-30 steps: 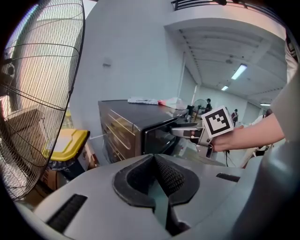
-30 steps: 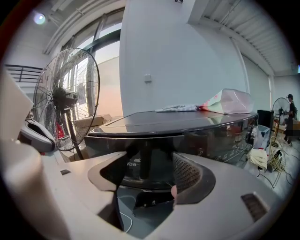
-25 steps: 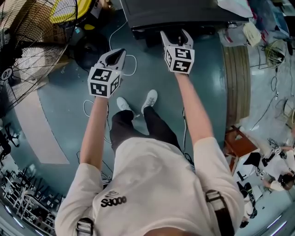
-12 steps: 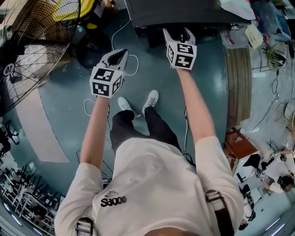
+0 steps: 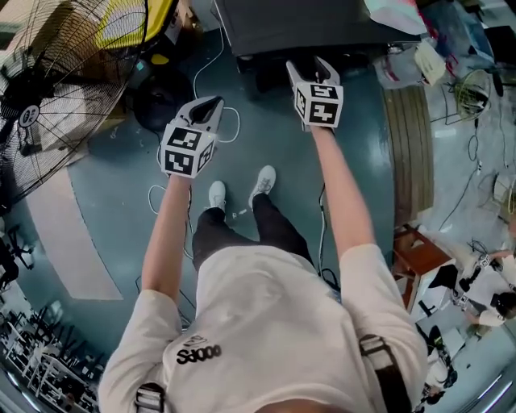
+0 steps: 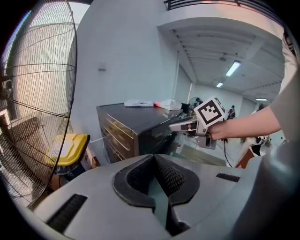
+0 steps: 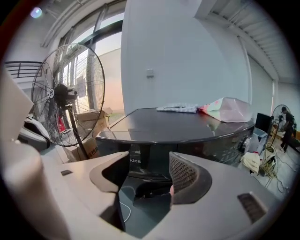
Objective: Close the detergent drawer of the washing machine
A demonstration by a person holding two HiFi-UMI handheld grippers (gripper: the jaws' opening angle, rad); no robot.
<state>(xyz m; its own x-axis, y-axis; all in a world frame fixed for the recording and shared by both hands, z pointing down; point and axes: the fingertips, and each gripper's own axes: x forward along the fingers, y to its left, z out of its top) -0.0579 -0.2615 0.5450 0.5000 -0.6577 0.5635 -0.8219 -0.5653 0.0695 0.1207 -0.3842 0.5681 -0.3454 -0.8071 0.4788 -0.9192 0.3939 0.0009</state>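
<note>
Right gripper [image 5: 314, 67] has drawn back from the washing machine [image 5: 298, 24], jaws apart and empty; left gripper [image 5: 211, 102] hangs clenched on nothing. Detergent drawer [image 7: 140, 160] appears flush with the front, so judged closed.

Soft, even daylight fills all three views, and no hard shadows fall on the teal floor [image 5: 105, 202]. In the right gripper view the windows [image 7: 105, 51] behind the fan [image 7: 68, 96] burn out to pale pink. Strip lamps [image 6: 233, 69] glow on the ceiling in the left gripper view. The washing machine [image 7: 183, 124] has a glossy dark top with faint reflections. The fisheye lenses bow straight lines and blacken the corners, and the nearest surfaces look soft.
</note>
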